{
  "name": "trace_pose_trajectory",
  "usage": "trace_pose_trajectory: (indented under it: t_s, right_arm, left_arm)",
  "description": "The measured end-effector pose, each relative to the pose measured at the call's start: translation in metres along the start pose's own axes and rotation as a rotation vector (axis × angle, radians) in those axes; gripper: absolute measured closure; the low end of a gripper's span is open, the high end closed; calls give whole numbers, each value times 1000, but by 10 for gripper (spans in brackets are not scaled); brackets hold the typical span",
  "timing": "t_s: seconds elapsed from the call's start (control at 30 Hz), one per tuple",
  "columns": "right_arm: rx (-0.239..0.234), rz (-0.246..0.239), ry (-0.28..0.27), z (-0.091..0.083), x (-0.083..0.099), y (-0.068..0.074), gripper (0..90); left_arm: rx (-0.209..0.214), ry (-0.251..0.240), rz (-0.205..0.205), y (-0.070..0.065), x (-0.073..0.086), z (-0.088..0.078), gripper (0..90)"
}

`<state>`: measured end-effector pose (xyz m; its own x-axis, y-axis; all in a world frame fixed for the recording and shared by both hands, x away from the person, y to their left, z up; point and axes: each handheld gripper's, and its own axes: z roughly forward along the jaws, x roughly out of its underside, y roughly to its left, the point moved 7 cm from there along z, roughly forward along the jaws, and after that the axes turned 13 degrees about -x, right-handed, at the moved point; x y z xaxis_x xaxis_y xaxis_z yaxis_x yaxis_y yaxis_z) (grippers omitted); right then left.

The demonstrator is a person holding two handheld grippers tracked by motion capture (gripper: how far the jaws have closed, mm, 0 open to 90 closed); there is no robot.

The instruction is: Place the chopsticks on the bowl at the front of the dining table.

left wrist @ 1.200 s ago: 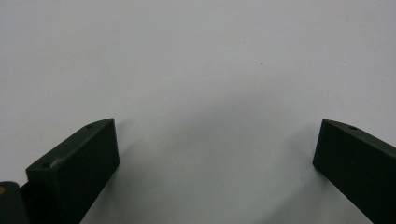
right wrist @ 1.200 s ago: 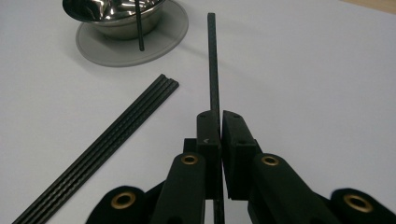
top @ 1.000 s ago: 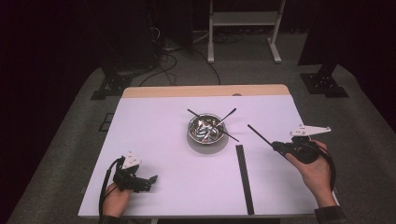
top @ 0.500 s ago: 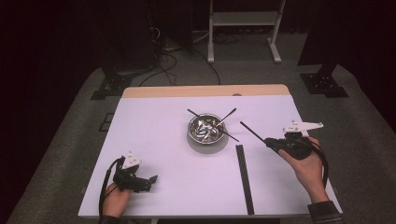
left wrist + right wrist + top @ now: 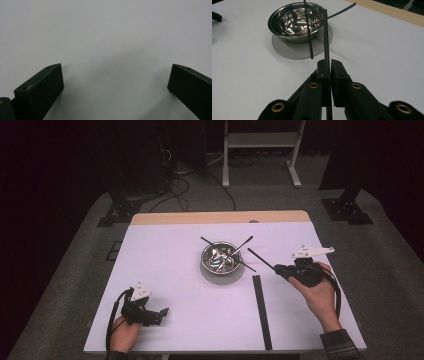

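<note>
A steel bowl (image 5: 220, 258) (image 5: 297, 21) stands on a round grey mat (image 5: 287, 48) in the middle of the white table. Thin black sticks (image 5: 244, 242) (image 5: 308, 30) lean out of it over the rim. My right gripper (image 5: 278, 269) (image 5: 330, 66) hovers to the bowl's right, shut on another black stick (image 5: 260, 257) (image 5: 325, 32) whose far tip points at the bowl's rim. My left gripper (image 5: 161, 312) (image 5: 116, 80) rests near the front left of the table, open, with bare tabletop between its jaws.
Long black strips (image 5: 261, 310) lie side by side on the table (image 5: 175, 285) between the bowl and the front edge, just left of my right hand. A wooden strip (image 5: 220, 217) marks the table's far edge. A metal stand (image 5: 260, 150) and cables sit on the floor beyond.
My right gripper has carried its stick leftward, toward the bowl, so the tip now sits close to the rim. The left gripper has kept still.
</note>
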<state>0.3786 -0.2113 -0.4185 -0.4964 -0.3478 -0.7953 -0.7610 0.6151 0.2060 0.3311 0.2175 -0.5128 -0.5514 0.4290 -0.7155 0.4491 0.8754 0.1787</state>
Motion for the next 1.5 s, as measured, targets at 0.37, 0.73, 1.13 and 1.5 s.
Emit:
trace_pose_trajectory:
  t_s: [0.37,0.73,1.13,1.5]
  right_arm:
    - [-27,-16,-2,17,-13,8,855]
    - [-51,-39,9,34,-26,17,856]
    - [-68,-52,10,52,-42,23,856]
    - [-83,-59,15,74,-54,27,856]
  left_arm:
    - [0,1,-1,0,0,0,0]
    - [0,-1,-3,0,0,0,0]
    - [0,-1,-3,0,0,0,0]
    - [0,-2,-1,0,0,0,0]
